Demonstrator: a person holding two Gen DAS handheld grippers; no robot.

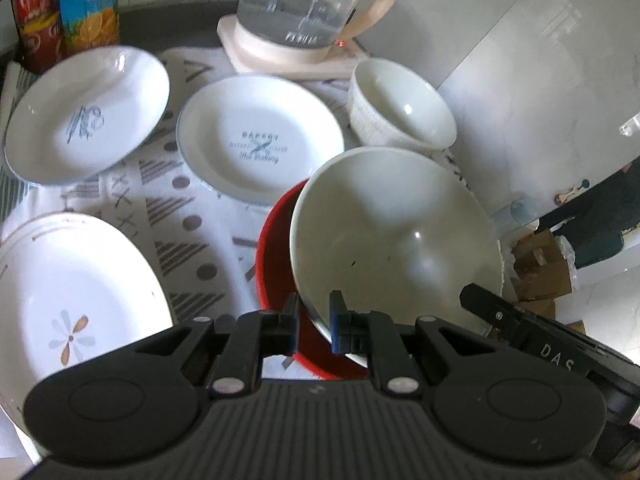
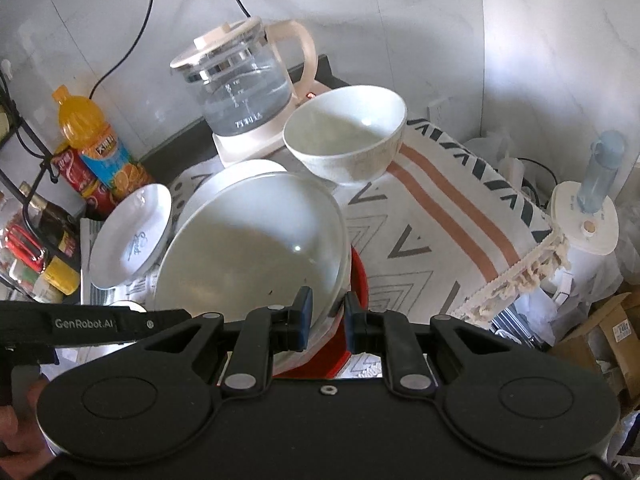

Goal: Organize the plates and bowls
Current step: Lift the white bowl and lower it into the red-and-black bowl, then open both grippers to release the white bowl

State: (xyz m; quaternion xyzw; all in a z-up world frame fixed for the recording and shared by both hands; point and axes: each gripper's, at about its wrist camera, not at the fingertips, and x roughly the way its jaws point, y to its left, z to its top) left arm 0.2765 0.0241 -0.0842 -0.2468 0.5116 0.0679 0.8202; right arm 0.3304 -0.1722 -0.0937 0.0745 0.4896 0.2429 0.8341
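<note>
A large white bowl point(image 1: 396, 236) is held tilted above a red bowl point(image 1: 276, 248). My left gripper point(image 1: 314, 320) is shut on its near rim. My right gripper point(image 2: 326, 316) is shut on the opposite rim of the same white bowl point(image 2: 248, 248), with the red bowl point(image 2: 358, 276) beneath. A smaller white bowl point(image 1: 400, 104) stands behind, also in the right wrist view point(image 2: 344, 132). Two small printed plates point(image 1: 88, 112) point(image 1: 256, 140) and a flower-pattern plate point(image 1: 72, 292) lie on the patterned cloth point(image 1: 180, 216).
A glass kettle point(image 2: 240, 84) on its base stands at the back. An orange juice bottle point(image 2: 96, 140) and a red bottle point(image 1: 32, 12) stand at the back left. A wire rack with bottles point(image 2: 28, 232) is left. Cardboard boxes point(image 2: 600, 340) lie beyond the table's right edge.
</note>
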